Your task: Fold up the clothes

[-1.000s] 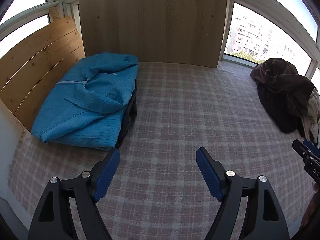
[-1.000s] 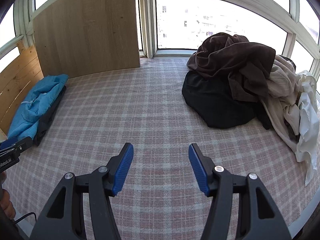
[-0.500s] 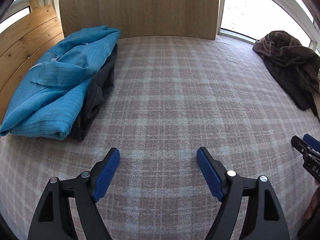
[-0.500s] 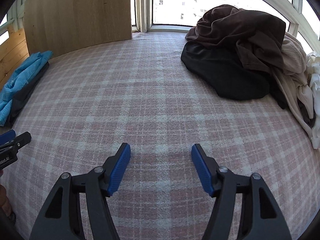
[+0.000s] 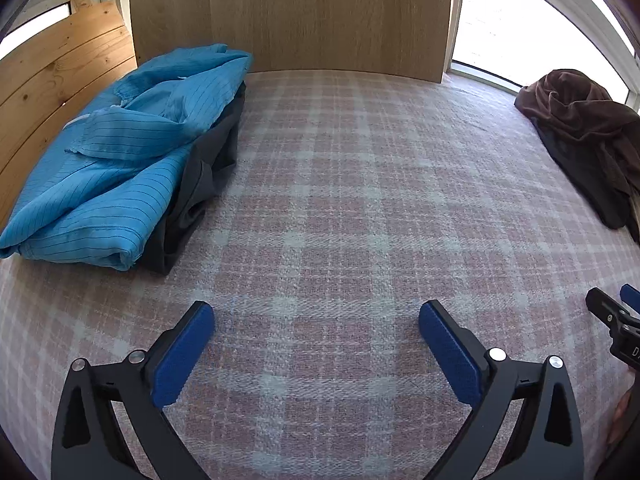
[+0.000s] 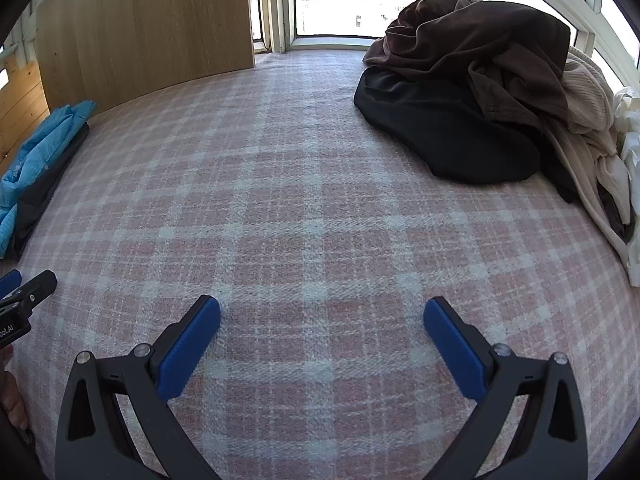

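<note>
Clothes (image 6: 472, 80) wait heaped rightward, folded blue garment (image 5: 120, 160) parked left; both the left hand-held gripper (image 5: 316, 344) and right hand-held gripper (image 6: 322, 340) are opening, empty, over the plaid bed (image 6: 300, 200).

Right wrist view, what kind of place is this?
Probably a sunlit window nook in a flat, used for laundry: a plaid cloth covers the surface, bay windows show buildings outside, and an unfolded clothes pile sits opposite a folded blue garment.
</note>
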A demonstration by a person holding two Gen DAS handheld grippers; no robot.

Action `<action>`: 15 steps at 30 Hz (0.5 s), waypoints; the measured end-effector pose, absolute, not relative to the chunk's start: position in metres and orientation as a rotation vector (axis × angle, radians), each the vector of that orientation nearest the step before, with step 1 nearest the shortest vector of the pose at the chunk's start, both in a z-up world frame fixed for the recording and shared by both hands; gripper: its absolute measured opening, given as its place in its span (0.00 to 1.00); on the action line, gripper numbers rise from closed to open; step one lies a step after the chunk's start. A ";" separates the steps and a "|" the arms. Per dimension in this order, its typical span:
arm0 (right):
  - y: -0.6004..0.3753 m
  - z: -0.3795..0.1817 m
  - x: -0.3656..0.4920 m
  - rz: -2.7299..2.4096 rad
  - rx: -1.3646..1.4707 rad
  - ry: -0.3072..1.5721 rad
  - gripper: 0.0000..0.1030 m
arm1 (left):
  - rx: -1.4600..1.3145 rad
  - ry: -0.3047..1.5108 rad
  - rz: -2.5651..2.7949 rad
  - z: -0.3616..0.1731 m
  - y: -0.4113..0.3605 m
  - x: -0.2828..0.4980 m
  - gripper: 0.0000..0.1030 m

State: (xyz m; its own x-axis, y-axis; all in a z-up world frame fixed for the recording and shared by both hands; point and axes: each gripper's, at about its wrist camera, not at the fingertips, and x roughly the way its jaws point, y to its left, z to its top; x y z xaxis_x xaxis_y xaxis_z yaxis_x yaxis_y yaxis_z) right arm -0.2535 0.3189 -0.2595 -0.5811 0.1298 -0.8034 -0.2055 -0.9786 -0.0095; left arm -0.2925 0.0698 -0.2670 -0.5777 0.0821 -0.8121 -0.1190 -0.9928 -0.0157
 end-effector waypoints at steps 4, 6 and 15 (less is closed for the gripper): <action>0.318 -0.259 -0.254 2.633 -1.328 0.127 1.00 | -1.384 0.062 2.694 -0.267 0.071 -0.292 1.00; 0.318 -0.260 -0.255 2.633 -1.327 0.129 1.00 | -1.385 0.062 2.694 -0.267 0.072 -0.293 1.00; 0.319 -0.260 -0.258 2.628 -1.328 0.132 1.00 | -1.386 0.066 2.698 -0.268 0.074 -0.297 1.00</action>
